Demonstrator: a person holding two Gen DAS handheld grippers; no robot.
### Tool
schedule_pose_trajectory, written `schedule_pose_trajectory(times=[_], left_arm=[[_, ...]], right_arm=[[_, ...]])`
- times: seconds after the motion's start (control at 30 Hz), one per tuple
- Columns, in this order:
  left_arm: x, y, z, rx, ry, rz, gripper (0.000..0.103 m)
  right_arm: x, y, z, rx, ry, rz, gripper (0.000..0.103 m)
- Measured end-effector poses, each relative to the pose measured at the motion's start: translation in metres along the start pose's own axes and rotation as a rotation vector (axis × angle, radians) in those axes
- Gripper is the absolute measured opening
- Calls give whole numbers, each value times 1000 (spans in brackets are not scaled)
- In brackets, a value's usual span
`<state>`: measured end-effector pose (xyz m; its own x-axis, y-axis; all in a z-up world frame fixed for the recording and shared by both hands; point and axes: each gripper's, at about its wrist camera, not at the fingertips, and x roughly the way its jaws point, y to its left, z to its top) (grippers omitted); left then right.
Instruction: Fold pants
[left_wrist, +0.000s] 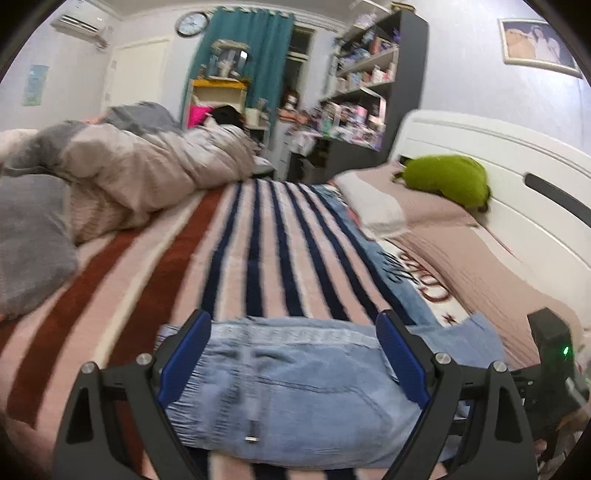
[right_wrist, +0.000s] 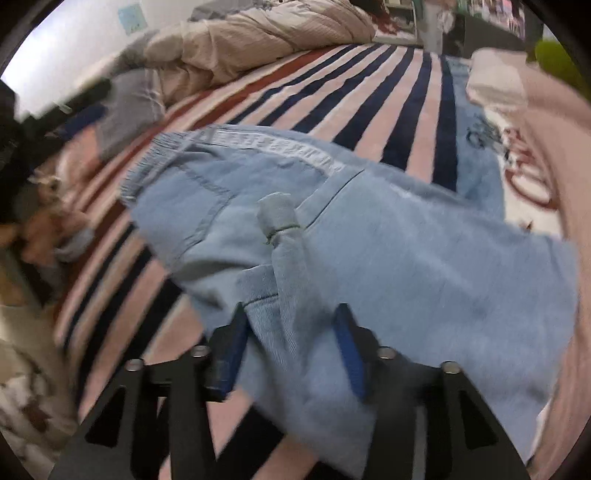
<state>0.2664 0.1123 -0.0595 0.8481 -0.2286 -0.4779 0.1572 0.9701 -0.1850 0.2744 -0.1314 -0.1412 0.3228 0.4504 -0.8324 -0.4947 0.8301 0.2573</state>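
Here, light-blue pants (right_wrist: 369, 229) lie bunched on the striped blanket (left_wrist: 258, 240) covering the bed — waistband toward the far side. Left hand-held gripper (left_wrist: 291, 354) is spread wide, pants between its blue fingers (left_wrist: 184, 354). Right hand-held gripper (right_wrist: 291, 350) is partly spread around a fabric fold; grip unclear. Shelves (left_wrist: 369, 74) hold blurred items.

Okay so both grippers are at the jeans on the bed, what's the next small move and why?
Probably close the right gripper on the bunched denim between its fingers. Both grippers look open: the left gripper straddles the jeans at the waistband, and nothing appears pinched yet on the striped blanket.
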Motion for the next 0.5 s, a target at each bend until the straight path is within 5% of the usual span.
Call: schedule_pose_trajectory(times=[0.27, 0.37, 0.5], left_arm=[[8, -32, -10, 99, 31, -14, 89], [7, -26, -9, 76, 23, 4, 89], [8, -15, -7, 46, 20, 23, 89]], right_arm=[[-56, -21, -5, 64, -206, 14, 45], [-48, -26, 4, 48, -276, -60, 24], [-20, -23, 15, 39, -248, -6, 23]])
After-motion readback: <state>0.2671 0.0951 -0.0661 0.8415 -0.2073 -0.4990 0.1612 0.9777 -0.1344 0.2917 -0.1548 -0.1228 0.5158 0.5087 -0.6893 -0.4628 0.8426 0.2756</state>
